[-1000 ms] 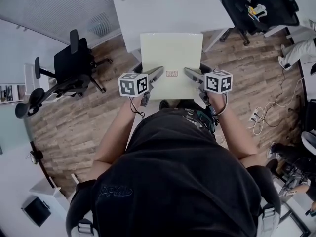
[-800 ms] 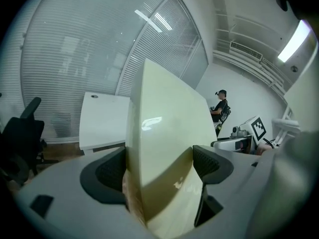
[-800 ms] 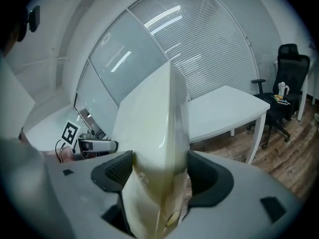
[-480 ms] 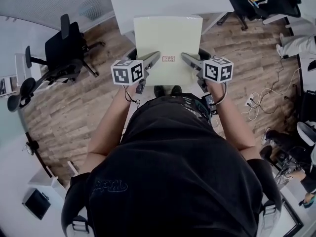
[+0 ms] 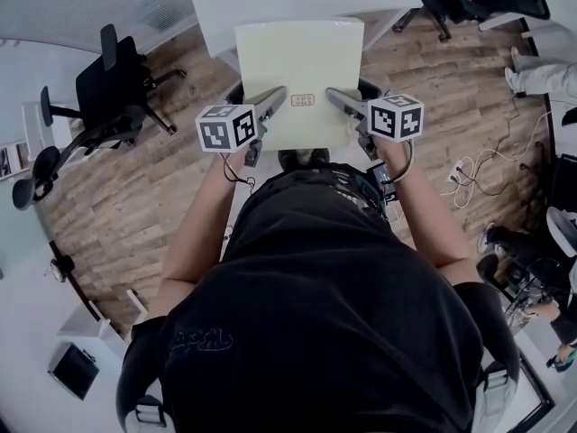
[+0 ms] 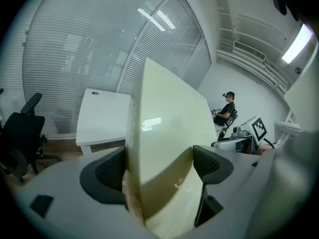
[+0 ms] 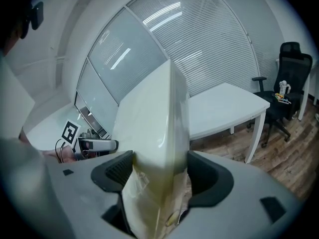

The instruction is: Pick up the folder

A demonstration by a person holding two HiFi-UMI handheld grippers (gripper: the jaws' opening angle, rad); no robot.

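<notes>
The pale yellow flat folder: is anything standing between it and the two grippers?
Nothing visible does. The left gripper and the right gripper are each shut directly on the near edge of the pale yellow flat folder, one on each side, with the folder against the jaw pads.

No word or number can be read. The folder (image 5: 302, 57) carries a small label (image 5: 303, 100) with red print, lying between the tips of the left gripper (image 5: 273, 98) and the right gripper (image 5: 335, 97). Its characters are too small to make out. The left cube (image 5: 225, 126) and right cube (image 5: 395, 116) show black-and-white square markers, patterns rather than text. Behind both grippers, dark lettering (image 5: 203, 339) on the person's black shirt (image 5: 343, 314) is illegible.
</notes>
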